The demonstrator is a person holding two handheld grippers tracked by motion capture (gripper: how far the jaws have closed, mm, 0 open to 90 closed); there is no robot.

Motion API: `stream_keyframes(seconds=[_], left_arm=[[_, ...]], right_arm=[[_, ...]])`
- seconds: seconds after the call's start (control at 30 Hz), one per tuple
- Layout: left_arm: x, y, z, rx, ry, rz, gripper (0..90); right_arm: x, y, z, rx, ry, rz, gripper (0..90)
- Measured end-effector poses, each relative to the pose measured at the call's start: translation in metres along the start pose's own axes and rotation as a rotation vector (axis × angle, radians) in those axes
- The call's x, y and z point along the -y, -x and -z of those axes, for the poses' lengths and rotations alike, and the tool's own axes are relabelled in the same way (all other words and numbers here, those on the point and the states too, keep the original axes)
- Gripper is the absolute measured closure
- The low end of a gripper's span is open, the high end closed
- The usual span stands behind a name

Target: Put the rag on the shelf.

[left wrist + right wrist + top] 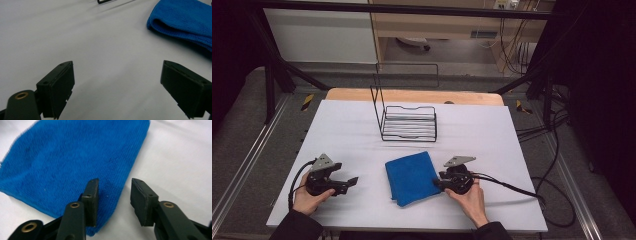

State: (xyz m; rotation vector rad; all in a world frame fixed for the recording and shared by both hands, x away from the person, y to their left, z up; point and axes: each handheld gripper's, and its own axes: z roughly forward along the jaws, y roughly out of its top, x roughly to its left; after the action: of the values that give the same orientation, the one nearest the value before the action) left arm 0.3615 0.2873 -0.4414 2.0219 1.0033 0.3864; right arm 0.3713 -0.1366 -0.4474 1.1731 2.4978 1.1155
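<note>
Partly cut off: blue cloth (185,20).

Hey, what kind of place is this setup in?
Probably a lab or workshop recording station, not a home. A white-covered table stands inside a black metal frame, loose cables trail across the grey floor, and a person holds handheld grippers over it.
</note>
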Motion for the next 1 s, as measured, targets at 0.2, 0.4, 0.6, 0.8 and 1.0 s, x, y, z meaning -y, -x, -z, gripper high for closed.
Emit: stream_keyframes(seconds=[0.2, 0.4, 0.6, 0.8, 1.0], left_arm=[[0.0, 0.001, -0.001, 0.0, -0.002, 0.0, 12.1], [0.0, 0.001, -0.001, 0.001, -0.006, -0.005, 12.0], [0.0, 0.002, -0.001, 0.002, -0.006, -0.006, 12.0], [0.0, 0.002, -0.001, 0.002, -0.007, -0.009, 12.0], [0.0, 0.003, -0.002, 0.001, -0.007, -0.006, 12.0]], right_arm=[[0.003, -0.003, -0.002, -0.029, -0.009, -0.05, 76.7], [0.002, -0.006, 0.003, -0.04, -0.014, -0.118, 87.1], [0.004, -0.012, 0.017, -0.037, 0.007, -0.158, 87.4], [0.017, -0.02, 0.03, -0.004, 0.008, -0.181, 87.3], [0.023, -0.021, 0.024, 0.018, -0.013, -0.201, 82.4]])
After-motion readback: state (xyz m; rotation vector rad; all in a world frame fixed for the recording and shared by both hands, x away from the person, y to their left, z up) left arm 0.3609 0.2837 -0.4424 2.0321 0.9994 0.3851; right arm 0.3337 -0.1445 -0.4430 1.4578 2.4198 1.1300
